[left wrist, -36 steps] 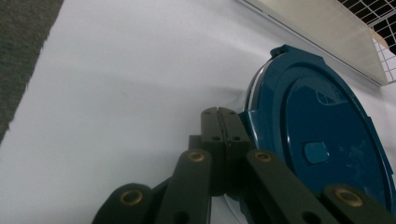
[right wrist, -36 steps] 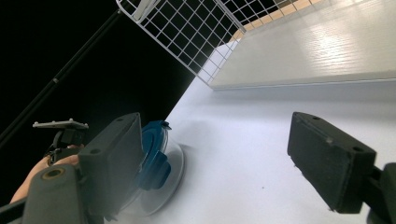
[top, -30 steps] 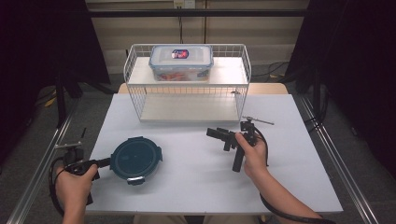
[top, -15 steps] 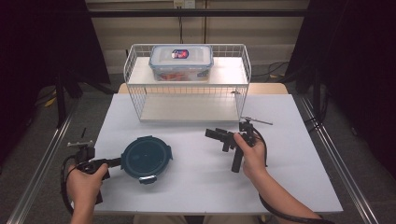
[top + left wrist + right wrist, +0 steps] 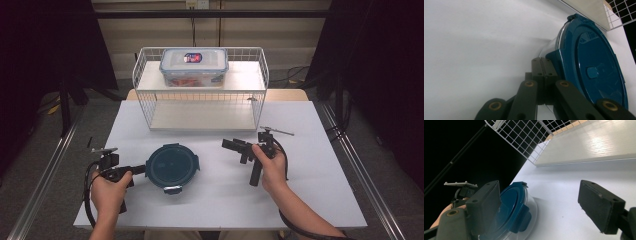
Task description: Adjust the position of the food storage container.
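A: Where is the round container point(image 5: 172, 165) found relative to the left claw point(image 5: 141, 169)?

B: It is seen on the desk point(image 5: 310, 150), directly at the tip of the left claw, with the wire rack point(image 5: 200, 90) well behind it. The right claw point(image 5: 231, 145) is held apart from it, on its far side from the left claw.

A: How are the claws set?

B: The left claw's jaws are pressed together, and a blue latch tab point(image 5: 555, 61) on the container's lid is touched at their tips; whether the tab is pinched cannot be told. The right claw is spread wide, with nothing between its jaws.

A: What has changed from the earlier frame?

B: The container and left claw have been shifted toward the right claw. The right claw has been kept in place.
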Action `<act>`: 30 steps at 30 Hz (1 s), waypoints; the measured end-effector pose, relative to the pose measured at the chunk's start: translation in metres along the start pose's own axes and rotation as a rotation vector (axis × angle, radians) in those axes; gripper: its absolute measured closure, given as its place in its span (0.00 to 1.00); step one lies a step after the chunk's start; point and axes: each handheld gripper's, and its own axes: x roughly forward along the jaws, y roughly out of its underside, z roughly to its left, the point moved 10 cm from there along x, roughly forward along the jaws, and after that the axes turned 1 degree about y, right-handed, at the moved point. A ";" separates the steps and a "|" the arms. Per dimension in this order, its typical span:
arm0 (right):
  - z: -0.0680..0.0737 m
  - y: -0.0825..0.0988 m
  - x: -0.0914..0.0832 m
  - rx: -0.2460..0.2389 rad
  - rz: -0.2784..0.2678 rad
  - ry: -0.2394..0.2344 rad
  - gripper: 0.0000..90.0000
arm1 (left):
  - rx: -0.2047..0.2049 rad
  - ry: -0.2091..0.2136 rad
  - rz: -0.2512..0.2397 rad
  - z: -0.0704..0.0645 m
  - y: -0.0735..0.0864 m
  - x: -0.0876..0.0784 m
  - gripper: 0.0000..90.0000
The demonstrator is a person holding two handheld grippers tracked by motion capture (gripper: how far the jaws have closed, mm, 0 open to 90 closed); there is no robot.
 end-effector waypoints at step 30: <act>-0.015 0.010 -0.015 0.020 -0.009 0.055 0.20 | 0.035 0.087 0.007 -0.038 -0.007 0.042 1.00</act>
